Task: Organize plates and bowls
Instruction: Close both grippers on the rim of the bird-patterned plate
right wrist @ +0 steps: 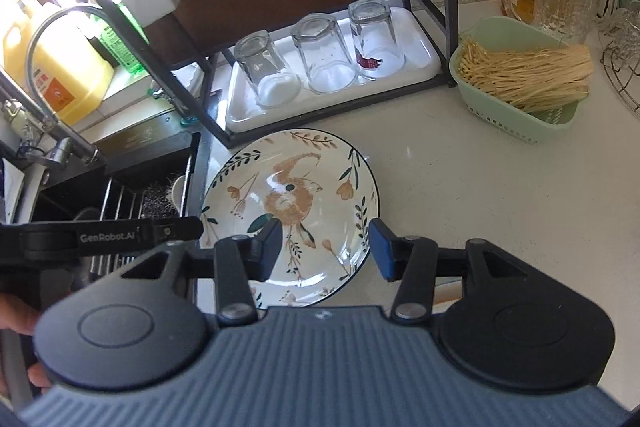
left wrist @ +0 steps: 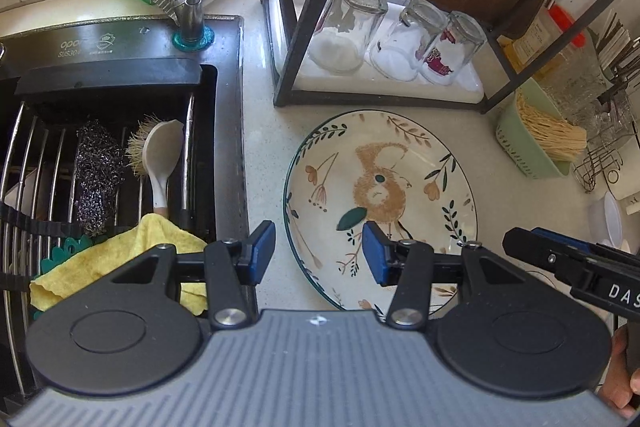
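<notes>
Left wrist: left gripper (left wrist: pixel 319 254) jaws apart above plate (left wrist: pixel 380 183) | right gripper (right wrist: pixel 325 250) likewise, nothing held

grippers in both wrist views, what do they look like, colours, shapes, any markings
The left gripper and right gripper look alike: black linkage arms with silver pivot screws, blue rectangular finger pads, two round black discs and a ribbed grey body. Seen from the side, the left one reads "GenRobot.AI" in pale letters; the right one shows white letters "DAS", cut off at the frame edge. No sleeves or cables show.
</notes>
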A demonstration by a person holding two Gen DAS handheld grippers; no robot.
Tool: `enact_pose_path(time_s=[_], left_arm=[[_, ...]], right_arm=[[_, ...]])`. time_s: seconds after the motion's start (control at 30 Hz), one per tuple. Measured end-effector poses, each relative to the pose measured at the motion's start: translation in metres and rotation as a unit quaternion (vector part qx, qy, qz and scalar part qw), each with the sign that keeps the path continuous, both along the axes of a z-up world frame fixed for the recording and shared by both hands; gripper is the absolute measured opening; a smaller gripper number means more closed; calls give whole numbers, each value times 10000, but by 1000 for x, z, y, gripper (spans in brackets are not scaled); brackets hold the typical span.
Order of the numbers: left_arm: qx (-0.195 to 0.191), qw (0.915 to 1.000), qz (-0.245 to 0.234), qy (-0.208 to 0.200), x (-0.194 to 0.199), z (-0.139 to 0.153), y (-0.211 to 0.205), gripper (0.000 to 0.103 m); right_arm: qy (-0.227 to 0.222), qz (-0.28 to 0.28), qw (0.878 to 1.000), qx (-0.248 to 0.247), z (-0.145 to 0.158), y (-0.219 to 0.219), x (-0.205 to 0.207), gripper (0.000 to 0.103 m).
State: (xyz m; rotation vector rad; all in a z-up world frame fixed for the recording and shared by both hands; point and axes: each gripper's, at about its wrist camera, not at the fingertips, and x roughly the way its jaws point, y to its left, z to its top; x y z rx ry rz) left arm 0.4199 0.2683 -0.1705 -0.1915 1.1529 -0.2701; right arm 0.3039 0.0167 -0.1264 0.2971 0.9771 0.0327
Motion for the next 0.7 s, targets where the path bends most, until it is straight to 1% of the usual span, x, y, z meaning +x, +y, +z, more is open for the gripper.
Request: enact_pose_path(time_s=[0.13,0.33,0.4,0.43,0.53,0.57,0.63,0.67,0.7], left_arm=[[9,9998,-122,125,14,-12,-3,54],[-5,9994,-181,292,29,-26,-3,53],[-27,9993,-188,316,34,-30,-2,52],[-46,9993,-215,316,36,-32,-2,47],[-51,9991,-273,307,41,-35,-2,42],[-33,9991,-291,306,43,-37,-3,40],[5,9989,-327,338,47,-40,-3,33],[-4,9987,-349,369,48,-42,-4,31],[-32,9985,-367,397,50,-43,-4,27]], right_arm=[[168,-132,9998,46,-14,-4,16,50],[387,-252,9989,103,-34,-10,35,49],[421,-246,9988,85,-39,-10,39,46],[442,-245,9987,70,-41,-10,41,45],[541,-268,9982,59,-48,-12,49,38],[568,-269,9980,55,-50,-12,51,35],[631,-263,9977,21,-54,-13,54,29],[656,-263,9975,-6,-55,-13,55,24],[674,-261,9974,-10,-57,-13,57,22]])
